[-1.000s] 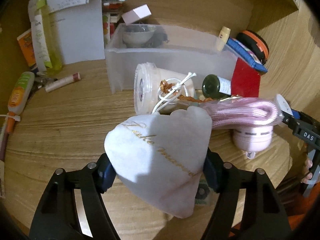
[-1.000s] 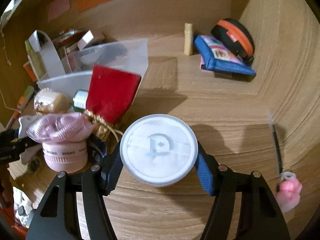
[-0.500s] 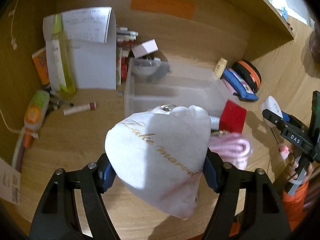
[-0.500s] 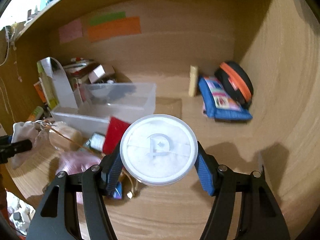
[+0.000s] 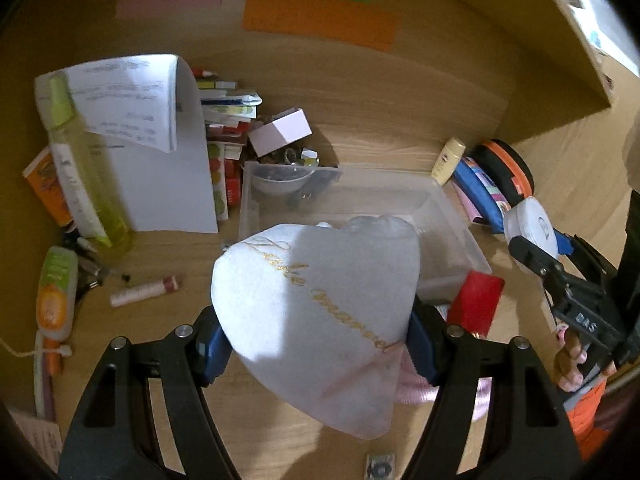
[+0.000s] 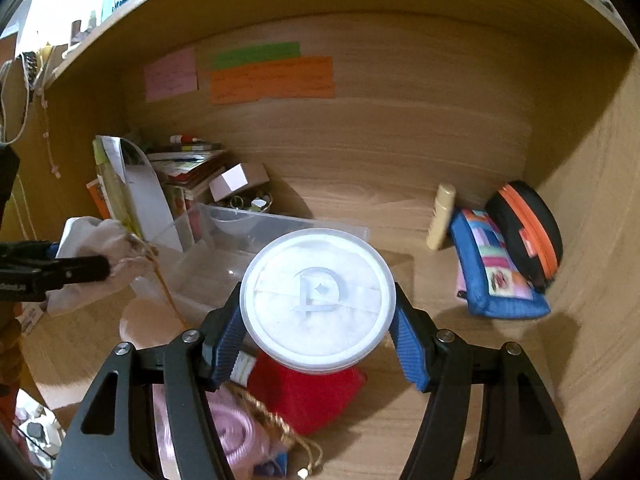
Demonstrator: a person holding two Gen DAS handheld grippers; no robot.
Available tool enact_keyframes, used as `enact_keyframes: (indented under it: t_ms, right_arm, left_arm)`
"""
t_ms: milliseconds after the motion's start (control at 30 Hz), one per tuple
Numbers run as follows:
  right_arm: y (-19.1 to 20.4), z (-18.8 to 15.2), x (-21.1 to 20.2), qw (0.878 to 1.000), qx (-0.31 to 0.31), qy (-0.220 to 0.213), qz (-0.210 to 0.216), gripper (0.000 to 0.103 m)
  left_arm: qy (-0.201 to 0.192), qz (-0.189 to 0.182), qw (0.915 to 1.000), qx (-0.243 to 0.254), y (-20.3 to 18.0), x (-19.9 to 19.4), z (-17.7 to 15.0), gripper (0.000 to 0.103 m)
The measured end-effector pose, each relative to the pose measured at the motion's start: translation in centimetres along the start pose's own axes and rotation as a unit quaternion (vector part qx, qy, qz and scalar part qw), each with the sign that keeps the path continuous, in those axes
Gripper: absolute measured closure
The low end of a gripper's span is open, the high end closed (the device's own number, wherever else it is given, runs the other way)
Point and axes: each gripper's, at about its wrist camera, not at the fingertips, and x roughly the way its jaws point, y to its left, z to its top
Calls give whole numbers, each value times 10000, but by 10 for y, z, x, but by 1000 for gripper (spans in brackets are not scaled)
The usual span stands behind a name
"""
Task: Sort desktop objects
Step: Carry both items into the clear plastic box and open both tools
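Wooden desk (image 6: pixel 460 420) alcove, cluttered. My left tongs (image 5: pixel 320 340) are clamped on the white pouch (image 5: pixel 320 300), held above the clear bin (image 5: pixel 360 204). My right tongs (image 6: pixel 316 344) are clamped on the round white container (image 6: pixel 318 300), held in front of that bin, over the red pouch (image 6: pixel 312 400).

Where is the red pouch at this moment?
In the right wrist view the red pouch lies on the desk under the white jar held by the right gripper, beside the pink cord, in front of the clear bin.
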Motion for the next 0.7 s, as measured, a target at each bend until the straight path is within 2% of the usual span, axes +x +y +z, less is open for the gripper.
enact_keyframes:
  t_ms: [100, 300, 600, 700]
  right_arm:
    - [2, 8, 11, 9999, -36, 106, 113, 41]
    - [9, 17, 43, 9986, -239, 460, 77, 41]
    - [25, 16, 94, 9928, -601, 1036, 32, 41]
    - [30, 13, 109, 9902, -682, 1218, 59, 41]
  left_arm:
    - [137, 46, 9999, 46, 2, 19, 14, 31]
    - [403, -35, 9992, 11, 8, 54, 33, 31]
    - [629, 31, 9979, 151, 7, 90, 39, 31]
    - [563, 203, 9977, 330, 3, 94, 40, 31]
